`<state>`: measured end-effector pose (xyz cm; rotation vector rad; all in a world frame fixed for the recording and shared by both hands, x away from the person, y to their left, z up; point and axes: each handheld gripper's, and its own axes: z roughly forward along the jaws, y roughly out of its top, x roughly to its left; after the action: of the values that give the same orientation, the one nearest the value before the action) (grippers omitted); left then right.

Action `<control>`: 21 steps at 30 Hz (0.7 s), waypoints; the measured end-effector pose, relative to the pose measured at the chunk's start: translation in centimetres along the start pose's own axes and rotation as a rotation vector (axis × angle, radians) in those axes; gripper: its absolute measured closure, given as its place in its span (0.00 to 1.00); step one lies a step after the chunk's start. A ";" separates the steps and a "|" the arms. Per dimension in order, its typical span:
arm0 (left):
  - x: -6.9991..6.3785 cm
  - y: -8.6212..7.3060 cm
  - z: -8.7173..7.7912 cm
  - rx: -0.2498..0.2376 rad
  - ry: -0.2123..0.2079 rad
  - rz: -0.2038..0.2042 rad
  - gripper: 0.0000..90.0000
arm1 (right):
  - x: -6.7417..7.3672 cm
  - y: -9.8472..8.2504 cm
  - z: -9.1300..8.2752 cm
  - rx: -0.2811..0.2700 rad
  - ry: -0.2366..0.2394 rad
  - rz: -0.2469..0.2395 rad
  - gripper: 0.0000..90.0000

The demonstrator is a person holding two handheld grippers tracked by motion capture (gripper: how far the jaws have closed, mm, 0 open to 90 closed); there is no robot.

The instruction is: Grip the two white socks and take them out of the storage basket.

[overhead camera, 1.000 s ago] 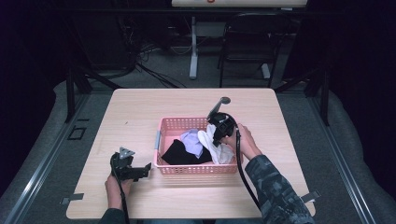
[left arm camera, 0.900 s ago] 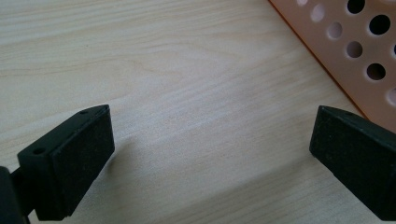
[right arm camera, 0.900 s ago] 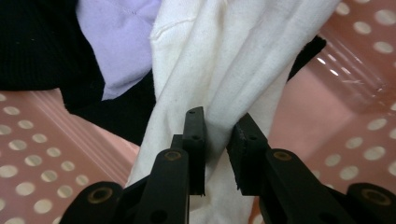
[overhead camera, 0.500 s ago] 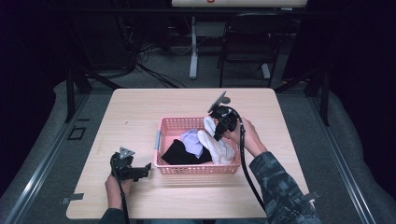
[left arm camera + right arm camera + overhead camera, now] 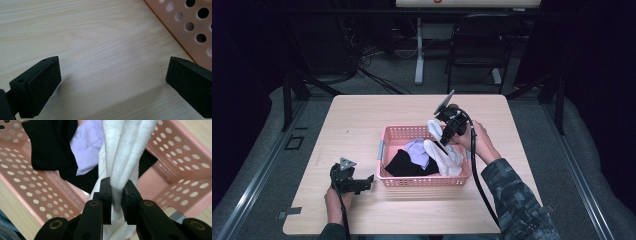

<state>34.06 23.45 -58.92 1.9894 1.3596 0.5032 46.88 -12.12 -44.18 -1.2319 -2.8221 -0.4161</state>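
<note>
The white cloth (image 5: 125,157) is pinched between the jaws of the right gripper (image 5: 117,202), which are closed tight on a bunched fold of it; from the clamp the fabric runs straight ahead of the jaws in long pleats, so its long axis lies along the tool's own line, while a shorter tail falls back below the clamp. In the high view the right gripper (image 5: 447,131) is raised over the far right corner of the pink basket (image 5: 384,145), and the white cloth (image 5: 443,156) trails from it down into the basket, its lower end apparently resting on the pile. Beyond the jaws lie a lilac cloth (image 5: 87,145) and a black garment (image 5: 50,145), both inside the basket (image 5: 175,160). The hold looks firm, so pulling up and away along that axis should draw the cloth clear. The left gripper (image 5: 354,185) sits well apart on the wooden table (image 5: 100,32), jaws spread wide on nothing, the basket's wall just beside one jaw.
</note>
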 end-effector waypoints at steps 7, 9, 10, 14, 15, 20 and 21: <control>0.0 0.0 0.0 0.001 0.000 0.000 0.00 | 0.2 0.2 -1.2 -0.014 -0.006 -0.007 0.89; 0.0 0.0 0.0 0.001 0.000 0.000 0.00 | 0.2 0.2 -1.5 -0.005 -0.006 -0.010 0.89; 0.0 0.0 0.0 0.001 0.000 0.000 0.00 | 0.3 0.2 -1.6 -0.020 -0.006 -0.010 0.89; 0.0 0.0 0.0 0.000 0.001 0.003 0.00 | 0.5 0.4 -2.3 -0.022 -0.008 -0.014 0.89; 0.0 0.0 0.0 0.001 0.000 0.000 0.00 | 0.5 0.4 -2.4 -0.023 -0.013 -0.017 0.89; 0.0 0.0 0.0 0.003 0.000 0.004 0.00 | 0.8 0.5 -3.3 -0.040 -0.016 -0.025 0.89; 0.0 0.0 0.0 0.002 -0.001 0.002 0.00 | 0.9 0.5 -3.4 -0.040 -0.019 -0.030 0.89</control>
<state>34.08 23.43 -58.94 1.9919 1.3586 0.5022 46.43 -12.03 -40.64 -1.2086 -2.8648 -0.4666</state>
